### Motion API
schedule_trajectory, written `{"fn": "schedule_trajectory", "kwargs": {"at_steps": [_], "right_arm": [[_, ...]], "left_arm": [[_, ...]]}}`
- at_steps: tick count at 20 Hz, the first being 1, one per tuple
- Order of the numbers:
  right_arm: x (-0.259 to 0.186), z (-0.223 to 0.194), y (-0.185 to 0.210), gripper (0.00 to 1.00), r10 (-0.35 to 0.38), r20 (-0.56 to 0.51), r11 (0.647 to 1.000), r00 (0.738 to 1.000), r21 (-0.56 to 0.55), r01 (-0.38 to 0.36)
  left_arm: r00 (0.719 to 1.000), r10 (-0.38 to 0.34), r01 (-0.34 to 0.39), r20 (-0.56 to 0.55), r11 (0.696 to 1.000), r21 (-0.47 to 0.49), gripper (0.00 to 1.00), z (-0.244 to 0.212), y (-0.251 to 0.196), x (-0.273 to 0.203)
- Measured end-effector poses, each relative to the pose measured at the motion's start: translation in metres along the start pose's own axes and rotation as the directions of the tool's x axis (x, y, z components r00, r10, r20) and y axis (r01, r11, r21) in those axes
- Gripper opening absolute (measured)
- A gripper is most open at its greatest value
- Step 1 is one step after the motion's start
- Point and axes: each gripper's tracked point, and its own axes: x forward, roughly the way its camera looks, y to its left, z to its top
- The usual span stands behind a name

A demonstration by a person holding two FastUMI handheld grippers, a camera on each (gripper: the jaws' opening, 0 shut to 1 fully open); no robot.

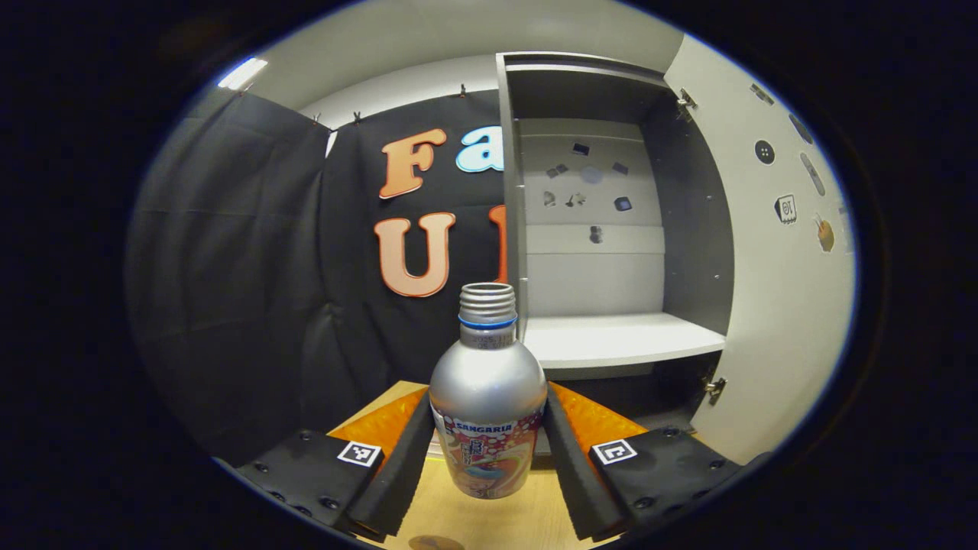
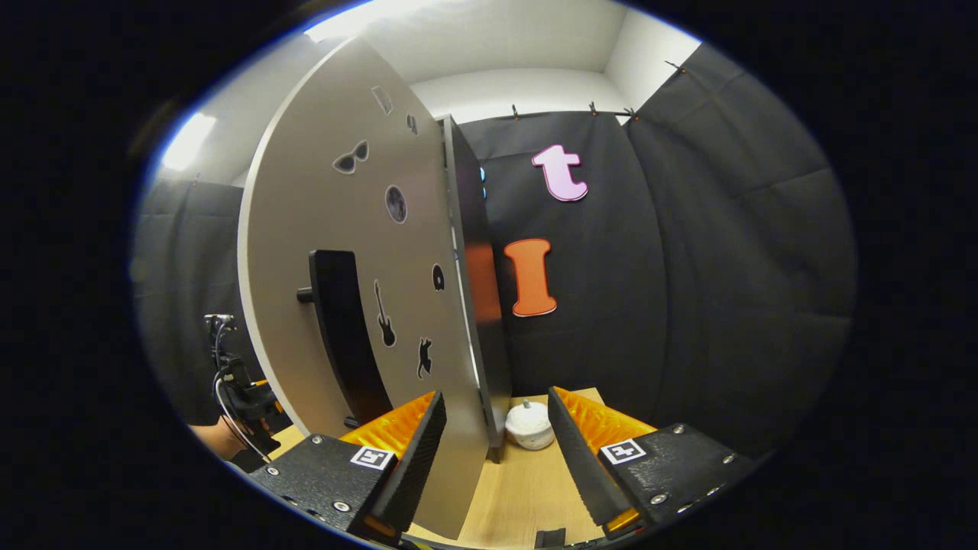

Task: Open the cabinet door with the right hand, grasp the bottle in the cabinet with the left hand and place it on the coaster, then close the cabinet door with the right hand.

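So the left gripper (image 1: pixel 487 451) is holding the one bottle (image 1: pixel 487 412) right up close, jaws pinching it on both sides around the lower body, bottle upright with its cap off and the threaded neck showing. It's hanging above the wooden table (image 1: pixel 458 519), already out in front of the cabinet (image 1: pixel 611 229) and a bit to its left side, so I'd say the door-opening and the grab are both done. Can't make out the coaster for sure; there's a small dark round bit at the bottom edge of the left gripper view under the bottle, but too little of it is showing to call it. Further back the cabinet is standing open, its one white shelf (image 1: pixel 619 340) is sitting bare, and a handful of little stickers are dotting the back panel. Over in the right gripper view the right gripper (image 2: pixel 493 451) is hovering with jaws spread wide, gripping nothing, just beside the swung-open door (image 2: pixel 351 267); the door's edge is passing between the fingers, with the black handle (image 2: pixel 344 336) off to the left. One small white lidded pot (image 2: pixel 529 425) is sitting on the table just past the door. Still left, I reckon: setting the bottle down, then shutting the door.
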Motion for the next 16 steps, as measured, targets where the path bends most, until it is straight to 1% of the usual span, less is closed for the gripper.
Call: {"fn": "schedule_trajectory", "kwargs": {"at_steps": [3,4,6,7,9,10,11,12,13,14,15,16], "right_arm": [[0.007,0.001,0.004,0.83,0.029,-0.006,0.999,1.0,-0.019,-0.029],[0.009,0.001,0.002,0.83,0.034,-0.012,0.999,0.999,-0.025,-0.034],[0.011,0.006,-0.003,0.92,0.024,-0.005,0.999,1.0,-0.036,-0.024],[0.012,0.008,-0.006,0.92,0.023,-0.002,0.999,1.0,-0.033,-0.023],[0.013,0.012,-0.009,0.91,0.024,0.002,0.999,1.0,-0.024,-0.024],[0.013,0.013,-0.01,0.75,0.022,0.002,0.999,1.0,-0.024,-0.022],[0.011,0.013,-0.011,0.75,0.02,0.001,0.999,1.0,-0.025,-0.02],[0.012,0.011,-0.013,0.92,0.017,-0.002,1.0,1.0,-0.025,-0.017],[0.012,0.009,-0.013,0.92,0.018,-0.011,1.0,1.0,-0.022,-0.018],[0.012,0.007,-0.014,0.75,0.018,-0.02,1.0,1.0,-0.012,-0.018],[0.01,0.005,-0.016,0.83,0.015,-0.028,1.0,0.999,0.001,-0.015],[0.01,0.004,-0.019,0.83,0.006,-0.035,1.0,0.999,0.011,-0.006]], "left_arm": [[0.998,0.062,-0.062,-0.03,0.998,0.001,0.85,-0.028,0.02,-0.012],[0.996,0.082,-0.082,-0.042,0.997,-0.001,0.87,-0.039,0.026,-0.016],[0.989,0.126,-0.127,-0.071,0.992,-0.008,0.87,-0.061,0.039,-0.024],[0.986,0.146,-0.148,-0.086,0.989,-0.017,0.85,-0.072,0.045,-0.027],[0.977,0.187,-0.189,-0.102,0.982,-0.013,0.85,-0.096,0.056,-0.031],[0.973,0.206,-0.207,-0.106,0.978,0.005,0.86,-0.108,0.061,-0.034],[0.969,0.218,-0.217,-0.112,0.976,0.022,0.86,-0.119,0.063,-0.036],[0.968,0.221,-0.219,-0.119,0.975,0.032,0.85,-0.129,0.063,-0.037],[0.965,0.225,-0.222,-0.132,0.974,0.04,0.86,-0.139,0.061,-0.038],[0.962,0.233,-0.229,-0.146,0.972,0.045,0.85,-0.151,0.061,-0.039],[0.957,0.245,-0.239,-0.156,0.969,0.058,0.86,-0.16,0.061,-0.04],[0.954,0.255,-0.247,-0.156,0.967,0.066,0.86,-0.168,0.061,-0.041]]}}
